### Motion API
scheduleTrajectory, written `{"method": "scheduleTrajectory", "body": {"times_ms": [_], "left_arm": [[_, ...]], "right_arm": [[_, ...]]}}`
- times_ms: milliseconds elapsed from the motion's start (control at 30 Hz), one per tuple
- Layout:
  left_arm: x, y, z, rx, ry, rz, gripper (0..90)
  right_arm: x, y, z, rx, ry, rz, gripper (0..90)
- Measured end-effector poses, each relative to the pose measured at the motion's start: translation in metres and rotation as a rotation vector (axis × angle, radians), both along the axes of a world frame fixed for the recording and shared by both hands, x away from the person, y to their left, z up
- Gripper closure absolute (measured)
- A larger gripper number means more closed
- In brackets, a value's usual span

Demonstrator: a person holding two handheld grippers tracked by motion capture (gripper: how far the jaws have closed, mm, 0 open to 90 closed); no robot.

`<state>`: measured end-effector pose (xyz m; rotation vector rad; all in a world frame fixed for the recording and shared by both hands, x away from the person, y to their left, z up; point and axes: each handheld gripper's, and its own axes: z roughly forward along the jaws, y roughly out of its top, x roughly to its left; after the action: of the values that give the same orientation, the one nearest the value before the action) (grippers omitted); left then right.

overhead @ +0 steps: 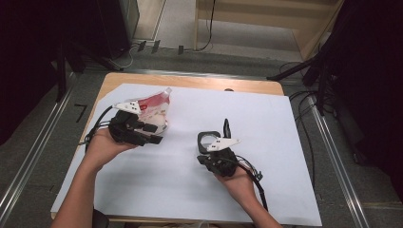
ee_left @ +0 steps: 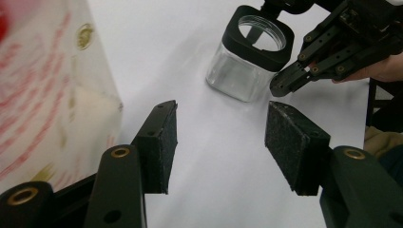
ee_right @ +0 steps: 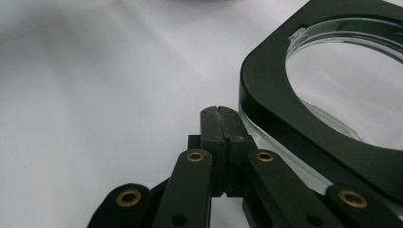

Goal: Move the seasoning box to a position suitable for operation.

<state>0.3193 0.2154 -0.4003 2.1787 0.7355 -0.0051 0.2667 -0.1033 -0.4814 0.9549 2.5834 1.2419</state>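
Note:
A clear glass jar [overhead: 209, 138] with a square black collar and an open top stands on the white sheet. My right gripper [overhead: 205, 153] is shut with nothing in it, and its tip rests beside the jar's near wall. In the right gripper view the closed tip [ee_right: 222, 123] sits just left of the jar [ee_right: 332, 95]. A clear pouch [overhead: 154, 107] with red print and pale contents stands at the back left. My left gripper [overhead: 159, 134] is open and empty just in front of it. The left gripper view has the pouch [ee_left: 52, 95] at left, the jar [ee_left: 247, 57] ahead and the left gripper [ee_left: 221, 142] open.
A white sheet [overhead: 190, 190] covers most of the wooden table [overhead: 190, 81]. A narrow black piece [overhead: 226, 127] stands upright just behind the jar. Metal floor rails [overhead: 332, 156] run along both sides, with cables and dark stands [overhead: 309, 66] beyond the table.

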Motion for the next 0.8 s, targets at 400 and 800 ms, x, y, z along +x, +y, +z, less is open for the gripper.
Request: {"method": "scheduleTrajectory", "body": {"times_ms": [400, 800], "left_arm": [[-0.003, 0.034, 0.003, -0.026, 0.002, 0.071, 46.3], [-0.004, 0.063, 0.006, 0.014, 0.001, 0.157, 47.1]], "right_arm": [[0.003, 0.002, 0.001, 0.016, 0.009, 0.004, 90.0], [-0.004, 0.005, 0.002, 0.046, 0.073, 0.083, 79.5]]}}
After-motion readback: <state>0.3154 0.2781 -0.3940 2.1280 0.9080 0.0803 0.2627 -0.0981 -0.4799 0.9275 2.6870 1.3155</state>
